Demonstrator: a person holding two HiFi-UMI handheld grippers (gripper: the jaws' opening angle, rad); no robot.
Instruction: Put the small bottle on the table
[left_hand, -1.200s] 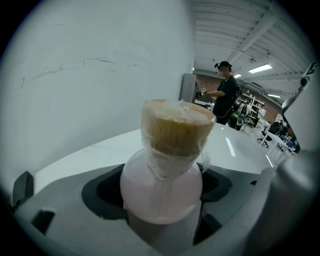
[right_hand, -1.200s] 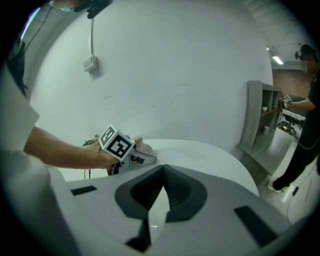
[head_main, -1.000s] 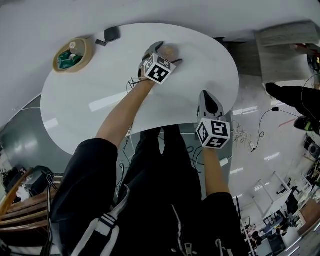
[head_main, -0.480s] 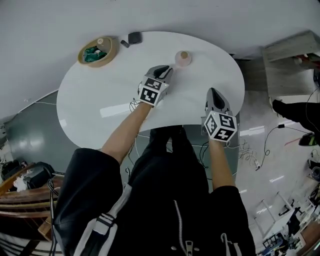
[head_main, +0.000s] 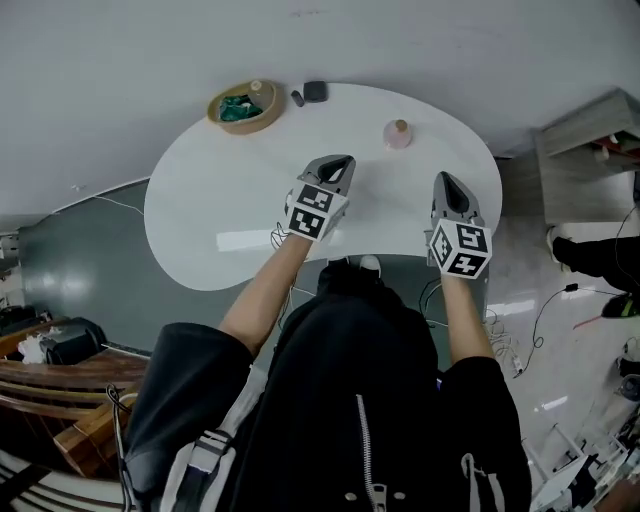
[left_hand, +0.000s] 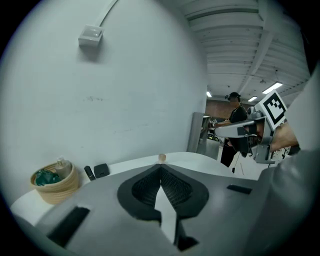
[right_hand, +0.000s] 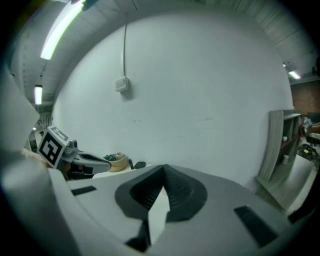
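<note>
Pulling away, the left tongs (head_main: 343, 163) had just snapped together on nothing, leaving the small pinkish bottle with a tan cap (head_main: 398, 133) standing alone near the white oval table's (head_main: 225, 195) far edge. It looked placed. The right tongs (head_main: 447, 183) were pressed together too, empty.

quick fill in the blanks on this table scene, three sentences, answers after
1. The small bottle stands ___ on the white table.
2. In the head view, the basket sits to the ___ of that bottle.
3. The right gripper has its fingers ___, with nothing between them.
Missing words: upright; left; shut.
</note>
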